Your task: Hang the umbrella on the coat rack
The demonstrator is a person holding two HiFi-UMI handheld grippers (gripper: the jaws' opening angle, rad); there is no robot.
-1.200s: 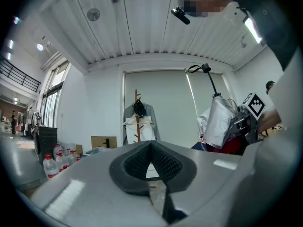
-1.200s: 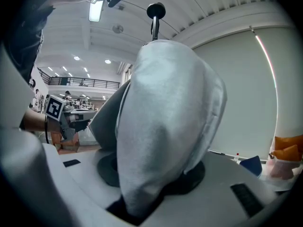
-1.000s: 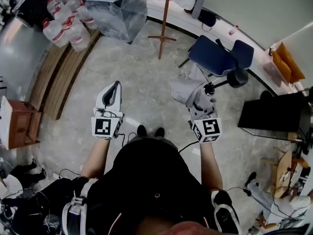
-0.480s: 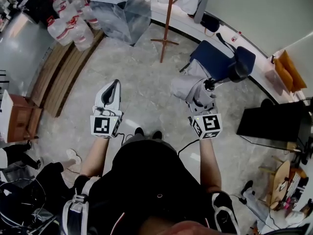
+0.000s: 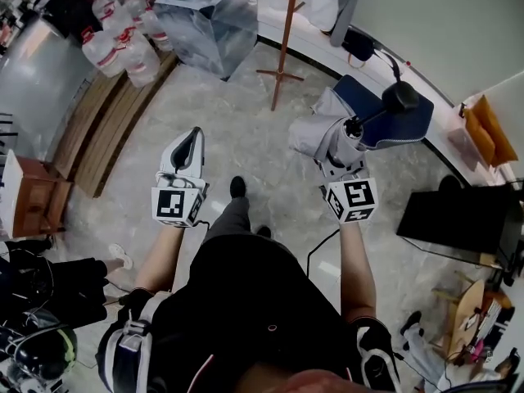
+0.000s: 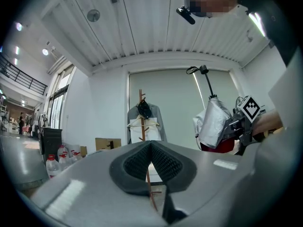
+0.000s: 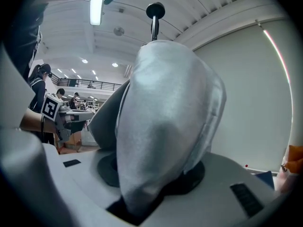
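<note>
Stepping forward since a second ago, the person has carried both grippers up the frame toward the coat rack (image 5: 284, 31). Right gripper (image 5: 337, 154) jaws clamp the folded grey umbrella (image 7: 161, 126), kept partly apart by its bunched canopy. Its black handle (image 5: 400, 97) juts to the upper right over a blue chair (image 5: 413, 125). Left gripper (image 5: 191, 140), left of centre, has its jaws pressed together with nothing between them. At top centre stands the rack, garments (image 6: 156, 122) hanging on it, well apart from the umbrella.
</note>
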